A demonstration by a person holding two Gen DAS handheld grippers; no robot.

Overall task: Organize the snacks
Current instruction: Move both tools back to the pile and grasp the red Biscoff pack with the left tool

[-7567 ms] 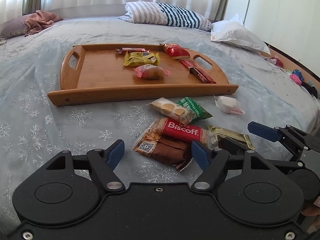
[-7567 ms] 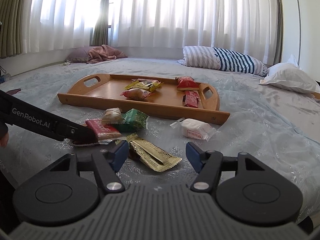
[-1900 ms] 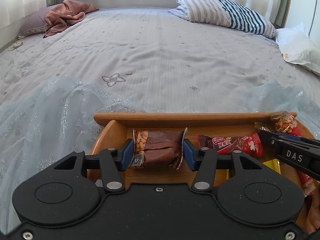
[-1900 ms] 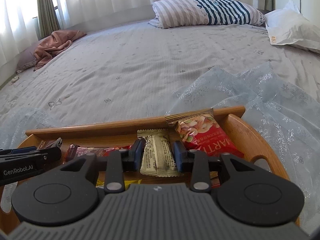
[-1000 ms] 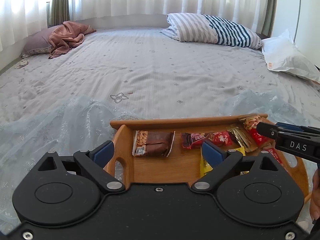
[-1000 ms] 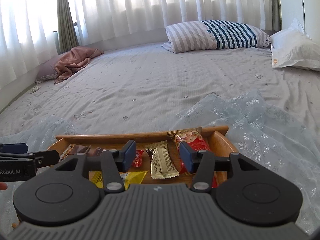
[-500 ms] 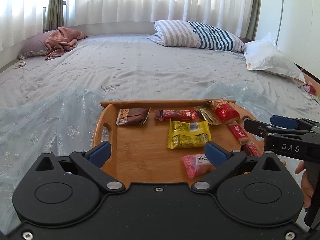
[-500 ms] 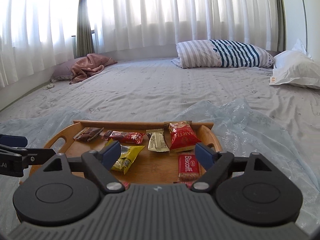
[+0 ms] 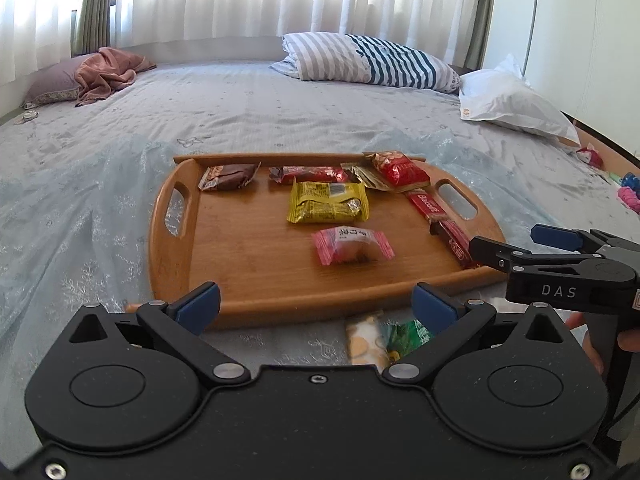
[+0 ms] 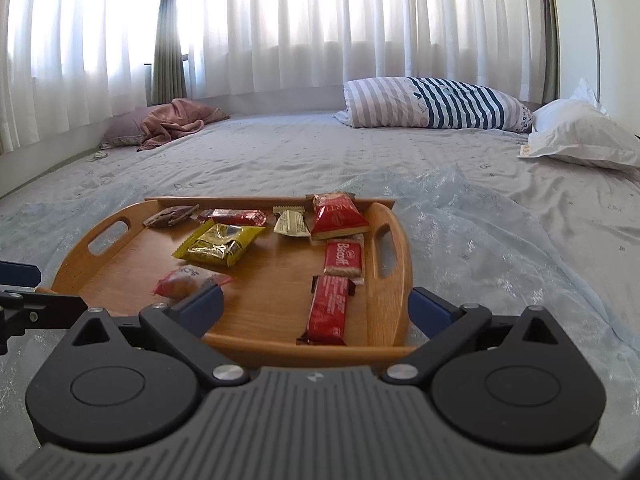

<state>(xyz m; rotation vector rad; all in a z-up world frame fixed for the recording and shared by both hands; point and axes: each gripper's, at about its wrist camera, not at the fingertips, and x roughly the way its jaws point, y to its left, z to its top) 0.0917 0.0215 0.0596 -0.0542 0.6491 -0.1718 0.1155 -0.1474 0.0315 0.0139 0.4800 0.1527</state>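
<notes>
Both grippers have let go and pulled back — left gripper point(image 9: 316, 304) wide, right gripper point(image 10: 316, 306) opening, both empty. Brown bar point(image 9: 229, 176) and beige packet point(image 10: 291, 222) now lie on the tray point(image 9: 256, 264); cracker packet point(image 9: 366, 342) waits outside.

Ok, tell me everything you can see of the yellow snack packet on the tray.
The yellow snack packet is a flat, crinkled foil-look pouch with crimped ends and dark print too small to read. It lies flat on the wooden tray, near the middle toward the far rim, apart from the pink-wrapped sweet nearer the camera. Its far edge sits close by the long red bar; whether they touch is unclear. Neither gripper touches it.
</notes>
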